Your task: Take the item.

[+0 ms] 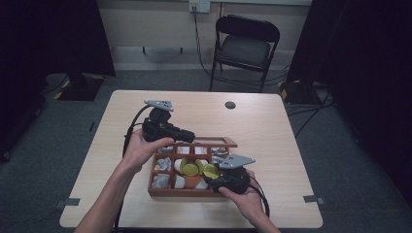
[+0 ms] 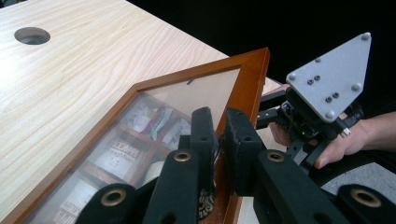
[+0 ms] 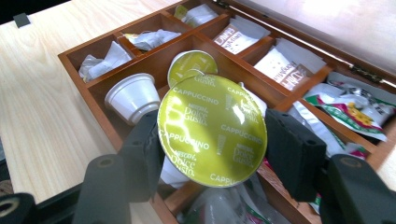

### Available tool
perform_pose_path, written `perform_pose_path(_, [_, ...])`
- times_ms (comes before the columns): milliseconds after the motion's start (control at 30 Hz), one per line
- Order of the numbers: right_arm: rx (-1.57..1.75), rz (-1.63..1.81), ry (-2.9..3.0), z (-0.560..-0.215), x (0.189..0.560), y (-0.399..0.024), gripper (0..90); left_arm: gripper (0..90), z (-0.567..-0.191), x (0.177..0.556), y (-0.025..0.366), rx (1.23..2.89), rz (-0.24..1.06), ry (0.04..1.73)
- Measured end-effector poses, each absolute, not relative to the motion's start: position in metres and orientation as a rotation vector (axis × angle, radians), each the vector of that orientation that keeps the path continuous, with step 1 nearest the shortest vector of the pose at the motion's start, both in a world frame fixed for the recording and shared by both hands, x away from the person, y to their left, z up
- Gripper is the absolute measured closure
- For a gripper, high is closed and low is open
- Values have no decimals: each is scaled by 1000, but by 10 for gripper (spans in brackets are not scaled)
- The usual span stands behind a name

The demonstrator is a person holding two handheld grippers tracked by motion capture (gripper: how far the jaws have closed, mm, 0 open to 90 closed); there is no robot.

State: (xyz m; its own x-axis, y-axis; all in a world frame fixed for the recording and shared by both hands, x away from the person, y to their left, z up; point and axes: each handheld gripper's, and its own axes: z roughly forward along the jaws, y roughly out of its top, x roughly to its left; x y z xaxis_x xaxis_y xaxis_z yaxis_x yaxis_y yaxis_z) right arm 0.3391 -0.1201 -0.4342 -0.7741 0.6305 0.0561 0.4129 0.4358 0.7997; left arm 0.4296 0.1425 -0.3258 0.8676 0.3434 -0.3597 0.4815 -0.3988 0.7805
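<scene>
The right gripper (image 3: 212, 154) holds a coffee capsule (image 3: 212, 128) by its sides, jaws clamped on the body so the yellow-green foil lid faces up between the fingers (image 3: 292, 154). It hangs just above the wooden box (image 1: 160, 190), over the long middle compartment, where a white capsule (image 3: 131, 97) and another foil-topped one (image 3: 190, 65) lie just beyond the fingertips. Gripping below the rim leaves the lid unpinched, which suits either lifting the capsule out or setting it in (I cannot tell which).

The left gripper (image 2: 219, 135) has its jaws drawn narrow on the edge of the box's lid (image 2: 254, 74), a glass pane in a wooden frame. The frame sits between the fingers (image 2: 203, 135), apparently to keep the lid raised and out of the other hand's way. Through the pane, behind those fingers, tea sachets (image 2: 119, 156) show in their compartments.

The box rests near the front of a pale wood-grain table (image 1: 272, 126) with a round cable hole (image 1: 230, 105). Beyond it stand a folding chair (image 1: 245, 48), grey carpet and dark curtains at both sides.
</scene>
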Motion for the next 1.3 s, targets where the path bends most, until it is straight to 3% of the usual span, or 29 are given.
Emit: perform_pose_path(1300, [1116,1244,2266,-427,354,-196,402,825,-325,429,142,2028,-172,616])
